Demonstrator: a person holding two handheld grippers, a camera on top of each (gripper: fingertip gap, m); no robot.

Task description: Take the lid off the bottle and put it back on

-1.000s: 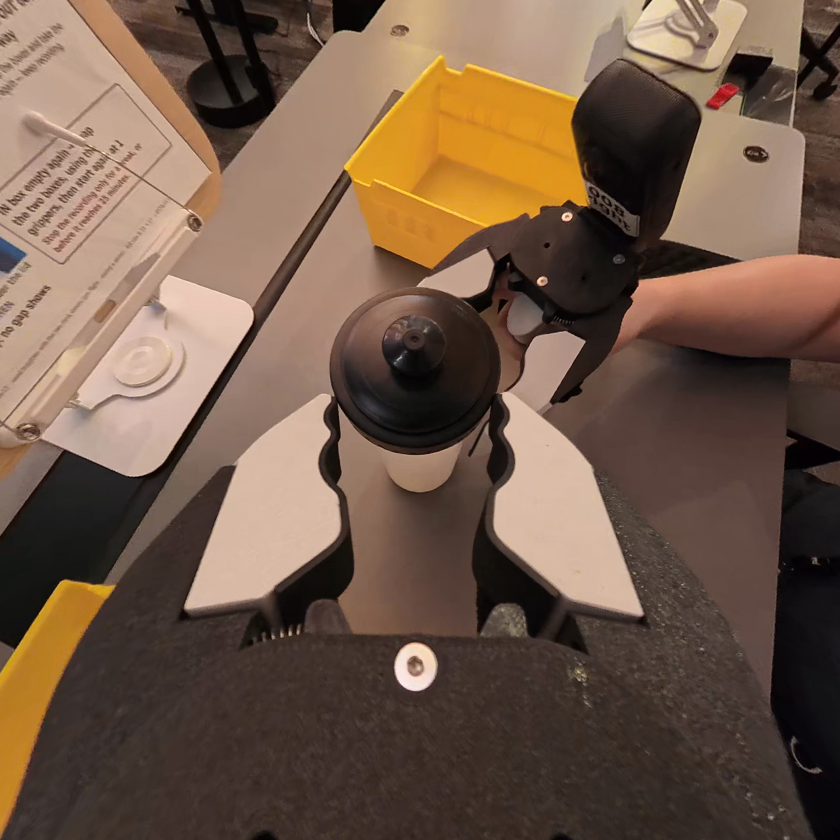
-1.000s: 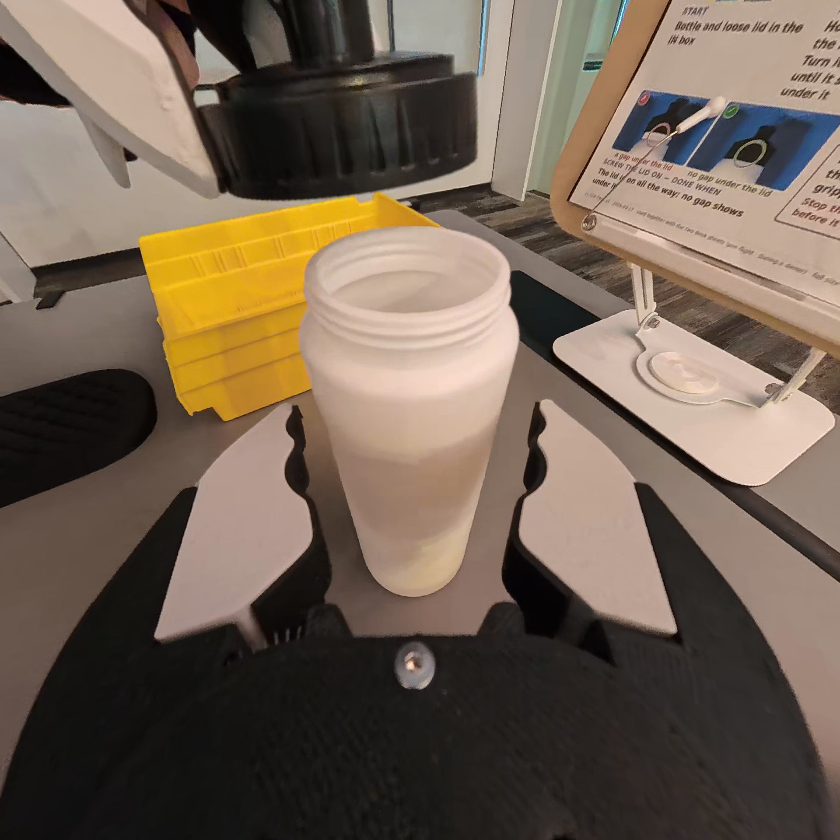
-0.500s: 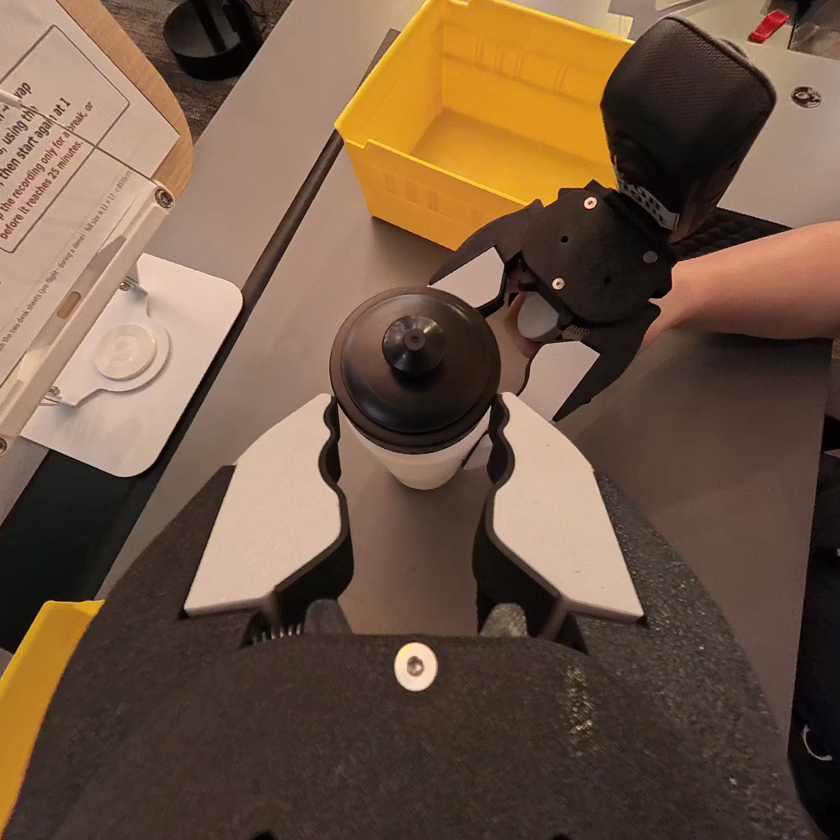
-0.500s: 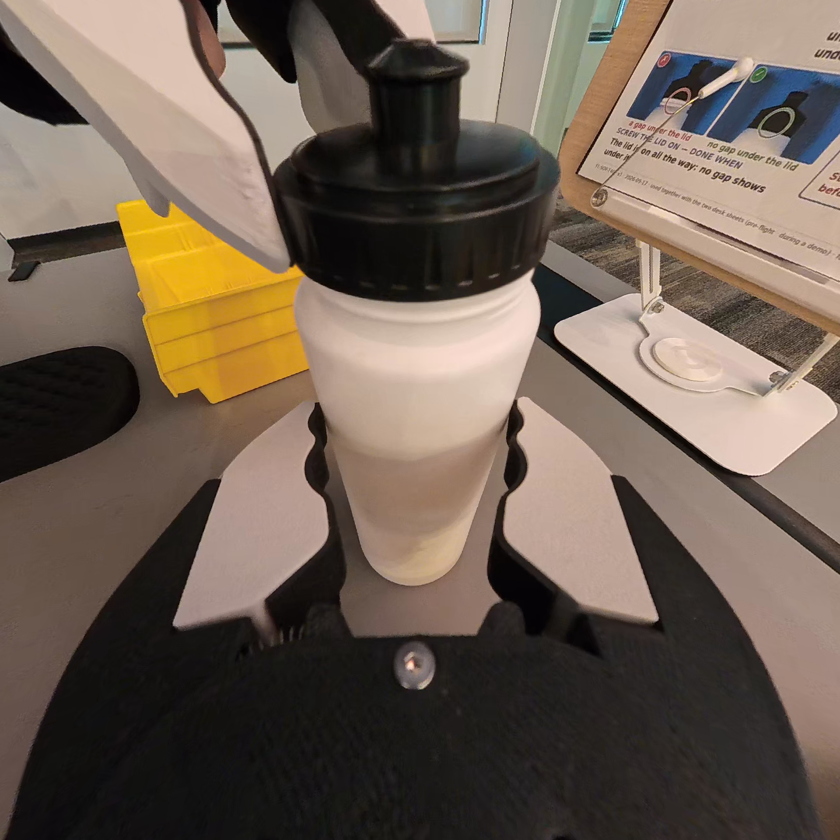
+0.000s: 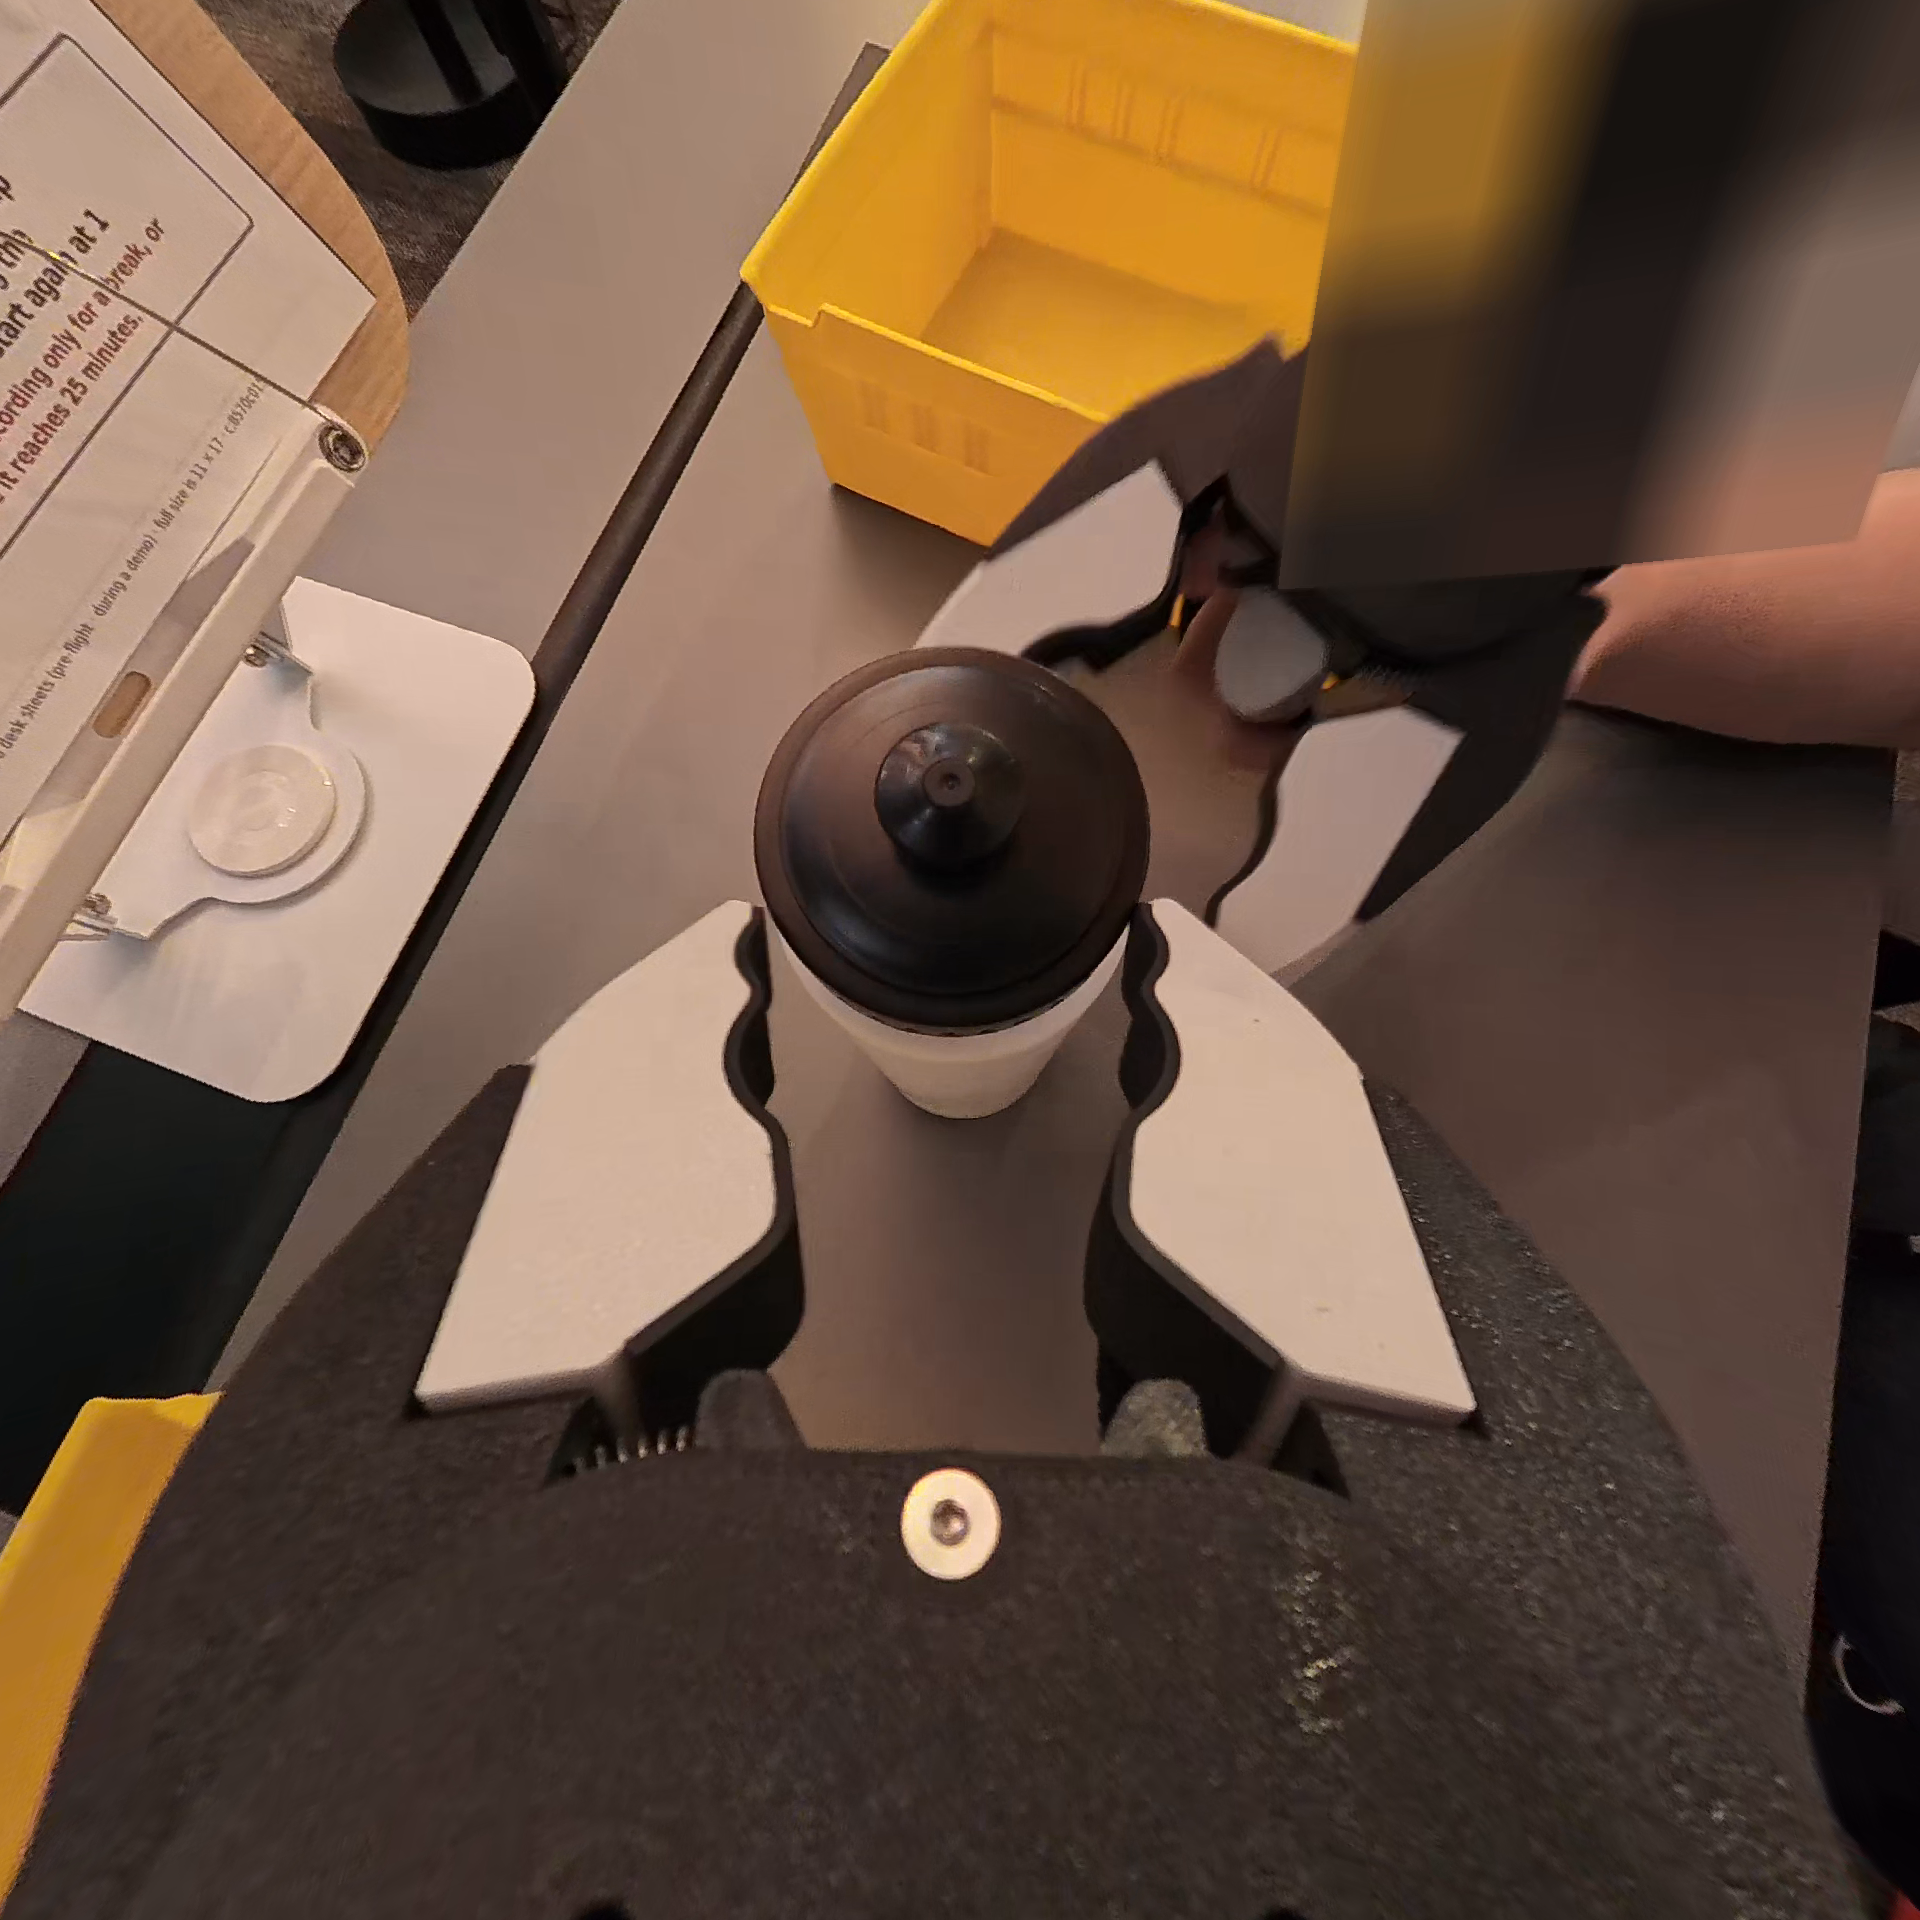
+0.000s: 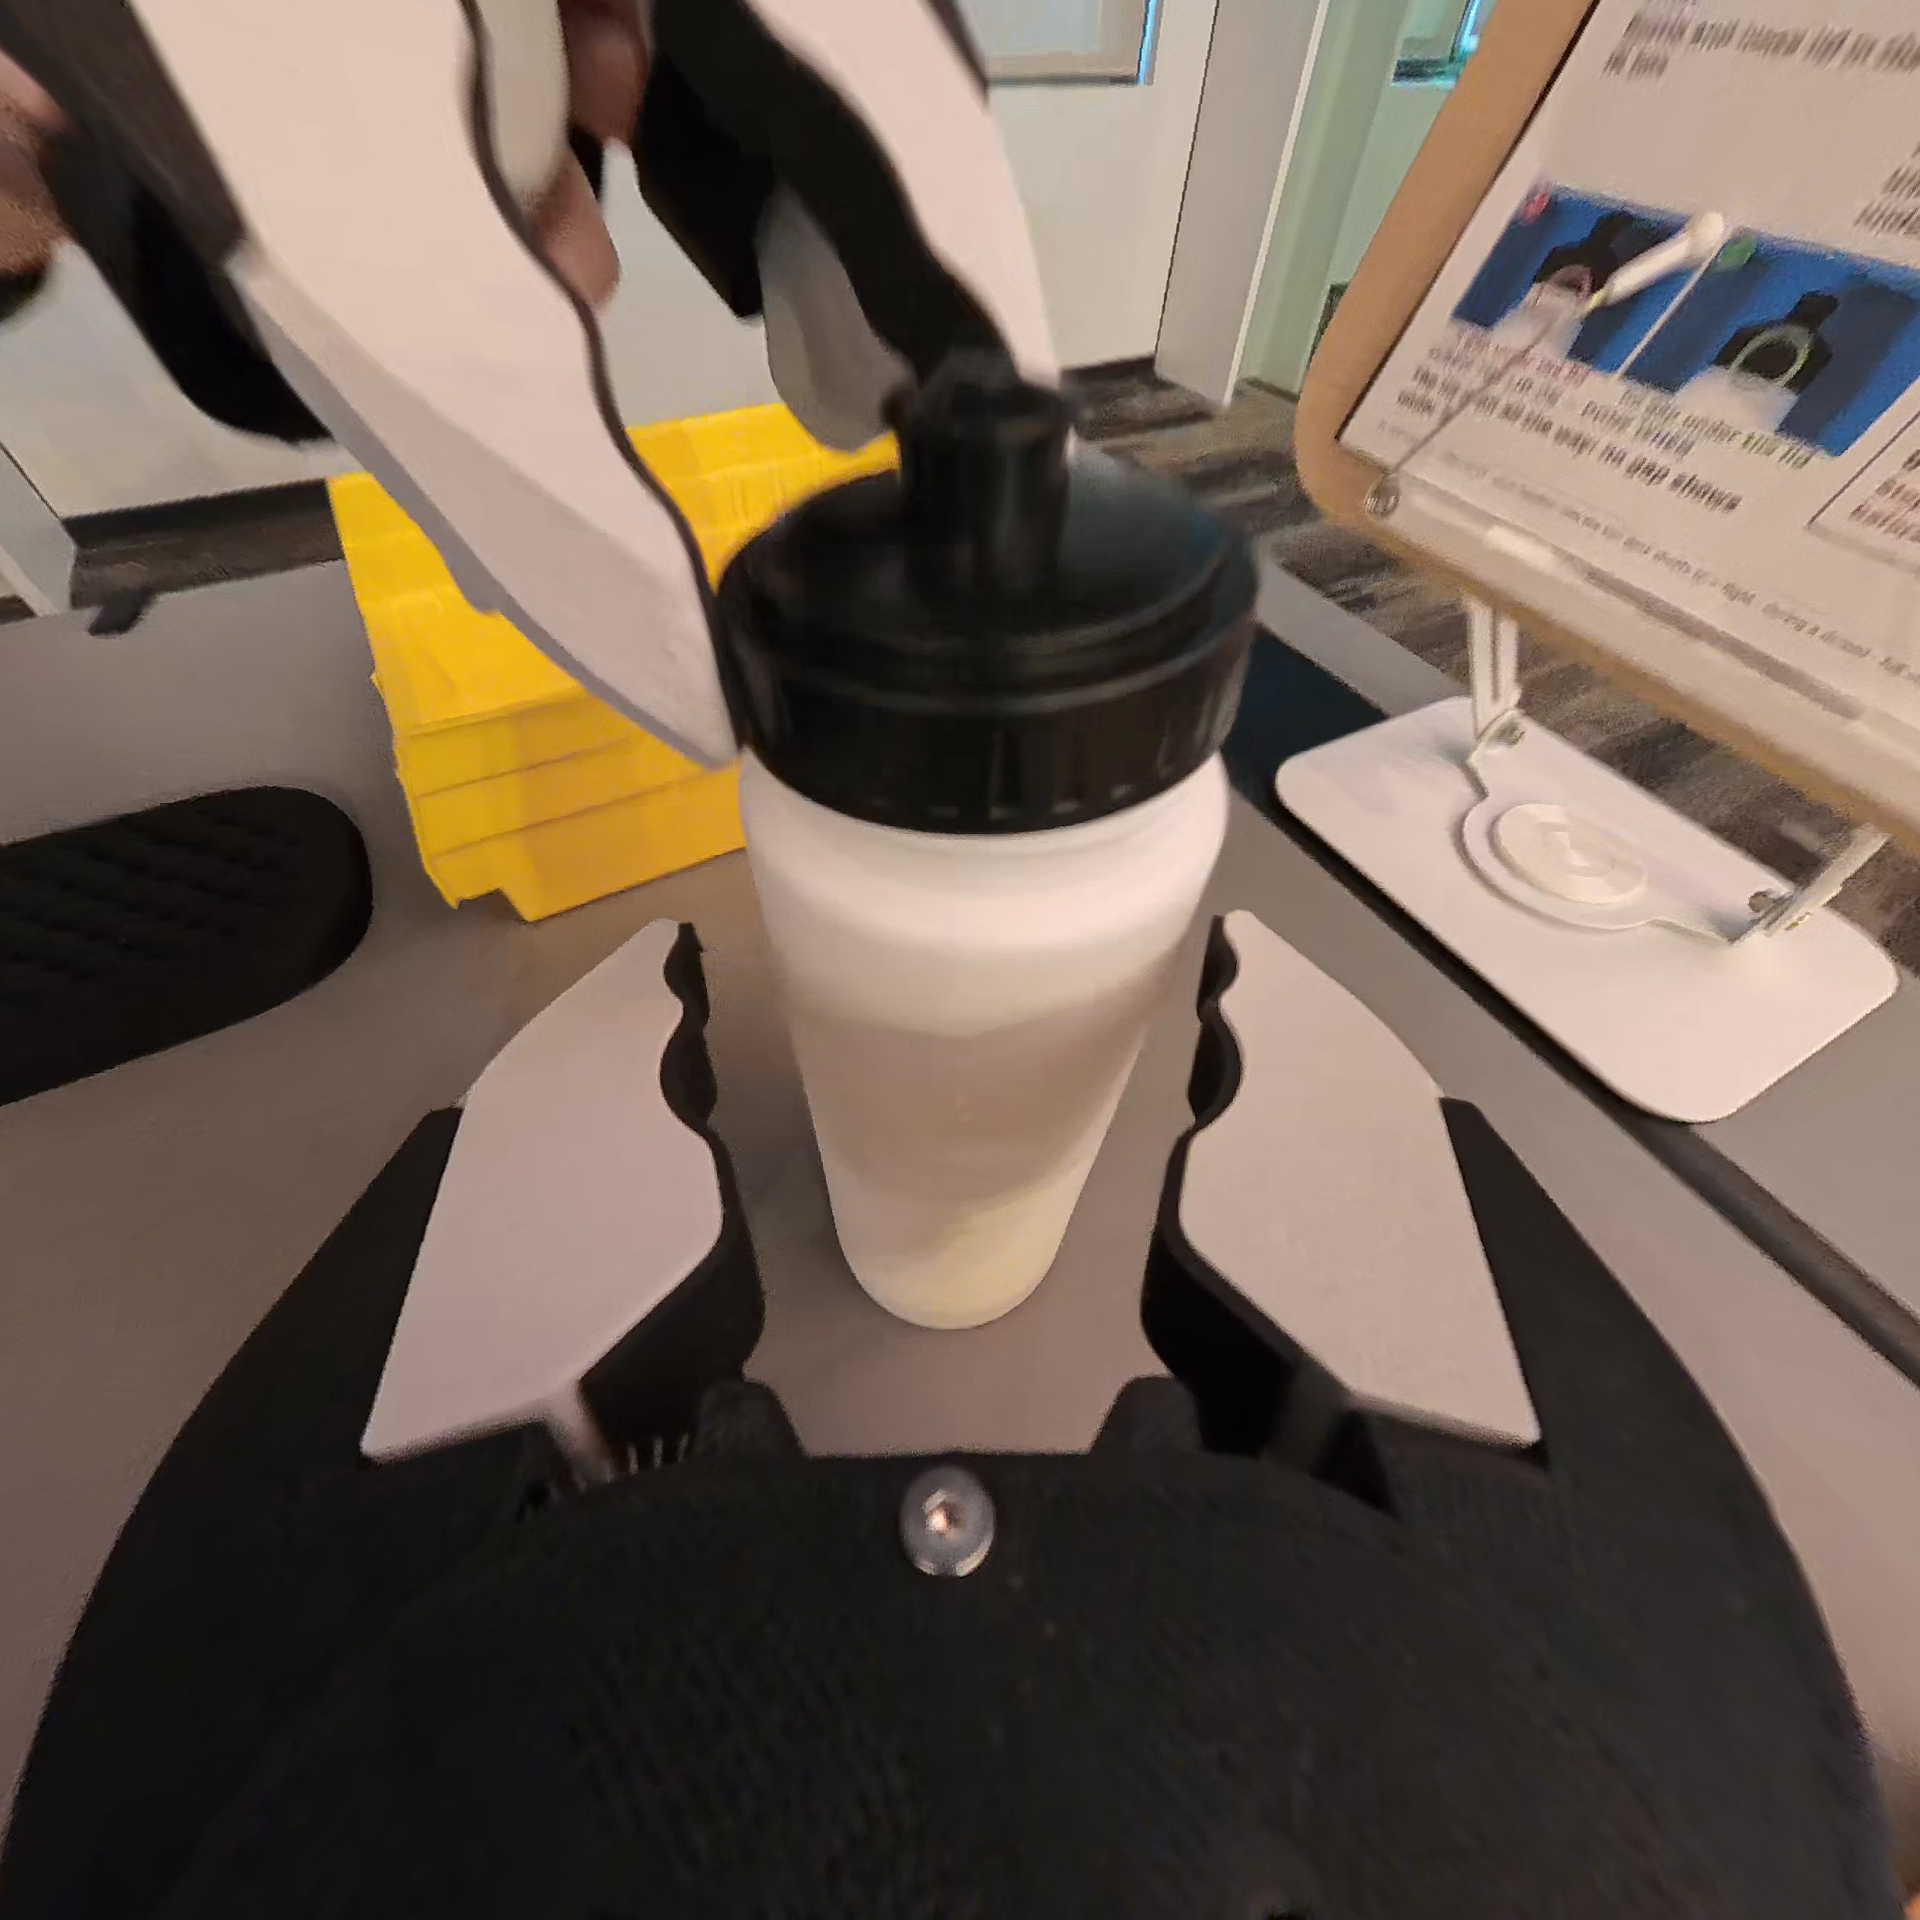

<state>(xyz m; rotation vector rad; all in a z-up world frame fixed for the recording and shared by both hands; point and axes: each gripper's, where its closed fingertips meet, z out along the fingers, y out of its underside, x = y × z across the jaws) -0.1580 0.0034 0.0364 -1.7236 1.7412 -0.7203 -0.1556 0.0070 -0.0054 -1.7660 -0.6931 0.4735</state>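
Gripping the black lid (image 5: 951, 821) with the left gripper (image 5: 945, 914), fingers closed against its rim at 9 and 3 o'clock. Seated on the mouth of the white bottle (image 5: 966, 1049), upright at centre on the grey table (image 5: 623, 520); cannot tell how far screwed down. Bracketing the bottle's body with the right gripper (image 6: 945, 935), fingers spread wide, gap showing at 9 o'clock, holding nothing. In the left wrist view, at 12 o'clock beyond the bottle, a yellow bin (image 5: 1039, 260); at 9 o'clock, a white document stand (image 5: 260, 987).
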